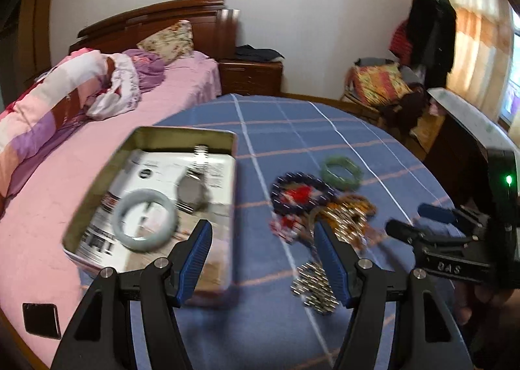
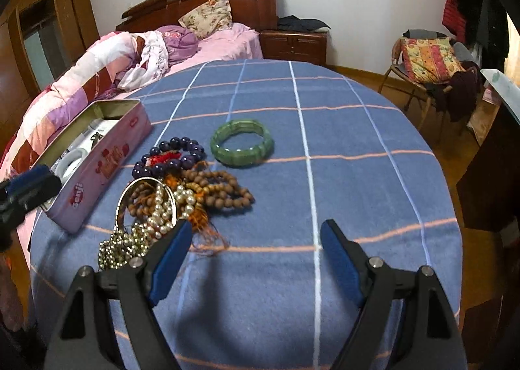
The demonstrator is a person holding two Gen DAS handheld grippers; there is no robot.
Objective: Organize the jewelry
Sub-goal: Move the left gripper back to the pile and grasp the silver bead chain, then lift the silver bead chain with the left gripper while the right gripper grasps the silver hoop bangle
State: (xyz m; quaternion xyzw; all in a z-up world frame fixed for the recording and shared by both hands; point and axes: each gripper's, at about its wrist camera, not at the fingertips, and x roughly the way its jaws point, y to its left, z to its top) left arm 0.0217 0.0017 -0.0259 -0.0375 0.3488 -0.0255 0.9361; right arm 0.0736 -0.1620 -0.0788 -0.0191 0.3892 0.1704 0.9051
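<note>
A table [image 2: 357, 129] under a blue checked cloth fills the middle of both views, with a pink-covered bed [image 2: 227, 41] behind it at upper left and a chair heaped with cushions [image 2: 429, 61] at upper right, both well apart from the work. At the left of the right wrist view stands an open pink tin [image 2: 104, 162], already holding a pale bangle [image 1: 146, 223] and a wristwatch [image 1: 191, 184]. Just beside the tin lies the loose jewelry: a green segmented bracelet [image 2: 242, 142] lying alone, a dark purple bead bracelet [image 2: 169, 155], brown wooden beads [image 2: 221, 188], a metal bangle [image 2: 146, 204] standing on edge over pearl strands [image 2: 162, 207], and small gold-coloured beads [image 2: 120, 246] nearest the camera. The green bracelet looks stiff, smooth and likely brittle, so pinching across one side of its ring seems best; the strands are limp and tangled and may drag neighbours along. Both the left hand-held gripper [image 1: 263, 259] and the right hand-held gripper [image 2: 256, 259] are spread wide and carry nothing. The tin's wall would have to be cleared when dropping pieces in.
</note>
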